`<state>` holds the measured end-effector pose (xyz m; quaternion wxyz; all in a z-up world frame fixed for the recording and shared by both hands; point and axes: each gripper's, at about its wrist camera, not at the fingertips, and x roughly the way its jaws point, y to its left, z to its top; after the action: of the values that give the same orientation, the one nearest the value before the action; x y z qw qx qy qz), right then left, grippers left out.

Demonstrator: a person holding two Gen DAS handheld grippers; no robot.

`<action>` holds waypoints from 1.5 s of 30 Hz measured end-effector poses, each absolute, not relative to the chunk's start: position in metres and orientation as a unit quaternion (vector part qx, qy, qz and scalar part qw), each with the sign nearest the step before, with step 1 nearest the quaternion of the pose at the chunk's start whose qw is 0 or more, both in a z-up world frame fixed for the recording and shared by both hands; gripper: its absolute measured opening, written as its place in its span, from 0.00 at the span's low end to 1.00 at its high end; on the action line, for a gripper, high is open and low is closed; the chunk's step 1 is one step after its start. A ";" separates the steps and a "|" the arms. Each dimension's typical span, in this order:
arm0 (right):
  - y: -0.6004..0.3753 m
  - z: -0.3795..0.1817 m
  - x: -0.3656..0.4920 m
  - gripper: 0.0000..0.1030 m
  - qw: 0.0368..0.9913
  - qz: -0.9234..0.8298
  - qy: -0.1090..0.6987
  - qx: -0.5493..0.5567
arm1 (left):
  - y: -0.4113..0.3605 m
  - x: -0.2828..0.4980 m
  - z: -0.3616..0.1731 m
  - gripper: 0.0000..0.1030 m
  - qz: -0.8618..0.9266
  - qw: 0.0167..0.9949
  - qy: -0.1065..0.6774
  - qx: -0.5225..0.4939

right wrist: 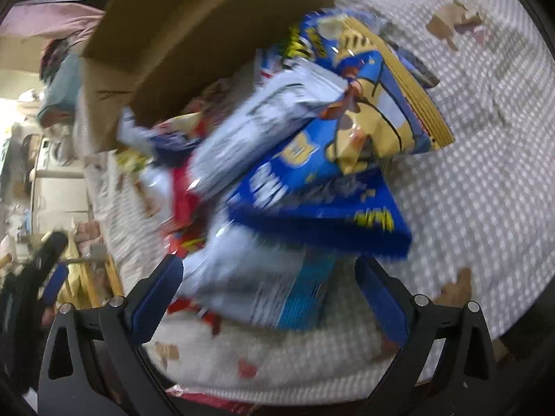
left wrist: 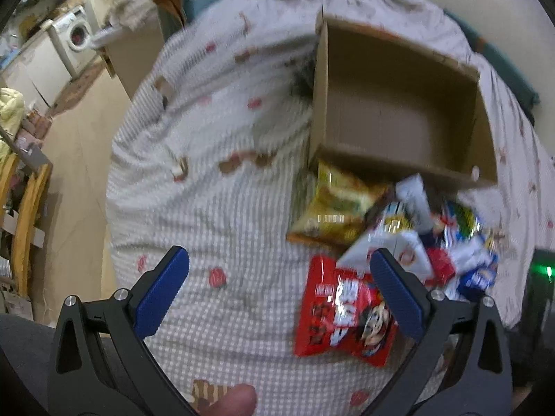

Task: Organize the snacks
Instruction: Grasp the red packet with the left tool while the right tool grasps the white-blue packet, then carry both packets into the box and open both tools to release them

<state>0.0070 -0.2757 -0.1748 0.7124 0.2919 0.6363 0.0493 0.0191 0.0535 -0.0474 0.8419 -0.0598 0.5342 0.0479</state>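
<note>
An open cardboard box (left wrist: pixel 399 111) lies on the checked bedspread (left wrist: pixel 215 208), its inside bare. In front of it lies a pile of snack packs: a yellow bag (left wrist: pixel 336 208), a red bag (left wrist: pixel 343 312) and white and blue packs (left wrist: pixel 461 256). My left gripper (left wrist: pixel 277 263) is open above the bedspread, its right finger over the red bag's edge. In the right wrist view the right gripper (right wrist: pixel 267 274) is open close to the pile, with a pale blue pack (right wrist: pixel 267 287) between its fingers, below a dark blue bag (right wrist: pixel 322 204). The box (right wrist: pixel 194 34) stands behind.
The bed's edge drops to a tan floor (left wrist: pixel 79 159) on the left. A washing machine (left wrist: pixel 76 34) and wooden furniture (left wrist: pixel 24 208) stand beyond. A dark device with a green light (left wrist: pixel 544 277) sits at the far right. The view is motion-blurred.
</note>
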 end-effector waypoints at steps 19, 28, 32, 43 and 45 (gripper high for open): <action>-0.296 -0.128 -0.010 0.55 0.672 0.208 0.632 0.325 | 0.024 0.023 -0.117 1.00 -0.023 0.758 0.651 -0.043; -0.314 -0.093 0.000 0.55 0.730 0.219 0.563 0.320 | -0.028 0.028 -0.141 0.99 -0.069 0.734 0.676 0.010; -0.321 -0.084 0.007 0.55 0.758 0.201 0.547 0.293 | -0.048 0.028 -0.151 0.99 -0.080 0.730 0.678 0.040; -0.326 -0.100 0.023 0.55 0.762 0.179 0.558 0.275 | -0.087 0.033 -0.176 0.43 -0.102 0.726 0.680 0.003; -0.329 -0.100 0.024 0.55 0.764 0.177 0.556 0.276 | -0.088 0.027 -0.172 0.39 -0.106 0.725 0.681 -0.013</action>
<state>0.0240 -0.3289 -0.1000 0.7643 0.2755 0.5556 0.1766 0.0268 -0.0878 -0.1716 0.7245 -0.0130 0.6810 -0.1056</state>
